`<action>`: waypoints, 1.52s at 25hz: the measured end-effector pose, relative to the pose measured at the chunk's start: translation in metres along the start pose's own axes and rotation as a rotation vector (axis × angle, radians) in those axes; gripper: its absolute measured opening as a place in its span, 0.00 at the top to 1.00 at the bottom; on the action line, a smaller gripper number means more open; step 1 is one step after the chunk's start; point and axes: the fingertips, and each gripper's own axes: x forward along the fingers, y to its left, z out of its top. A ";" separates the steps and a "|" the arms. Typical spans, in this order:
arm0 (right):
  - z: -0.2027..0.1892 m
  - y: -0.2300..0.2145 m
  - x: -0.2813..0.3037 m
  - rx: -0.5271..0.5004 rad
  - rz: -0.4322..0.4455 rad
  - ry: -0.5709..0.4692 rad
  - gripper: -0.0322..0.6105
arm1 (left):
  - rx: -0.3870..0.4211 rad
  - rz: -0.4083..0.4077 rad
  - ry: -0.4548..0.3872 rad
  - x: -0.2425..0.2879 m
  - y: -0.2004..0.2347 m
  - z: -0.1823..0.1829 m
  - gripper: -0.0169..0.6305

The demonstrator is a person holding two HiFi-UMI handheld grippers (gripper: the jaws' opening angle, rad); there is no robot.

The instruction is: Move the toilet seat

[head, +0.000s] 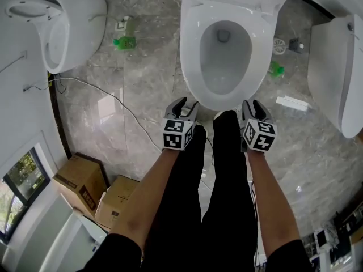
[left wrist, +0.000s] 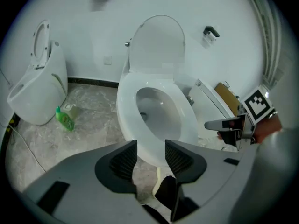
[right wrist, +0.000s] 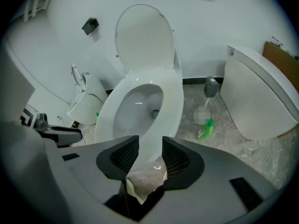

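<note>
White and glossy, the toilet seat (head: 190, 55) lies flat on the bowl in the upper centre of the head view. Its lid (left wrist: 159, 41) stands upright against the wall behind. My left gripper (head: 182, 105) and right gripper (head: 253, 107) hang just below the bowl's front edge, one on either side of my legs. Both pairs of jaws stand apart with nothing clamped. In the right gripper view the seat's front rim shows beyond the gap. A green bottle (head: 125, 41) sits on the grey marble floor (head: 113, 106) at upper left.
</note>
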 end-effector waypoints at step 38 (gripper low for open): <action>-0.025 -0.017 0.063 0.467 0.062 0.111 0.55 | -0.283 -0.074 0.111 0.067 0.005 -0.018 0.54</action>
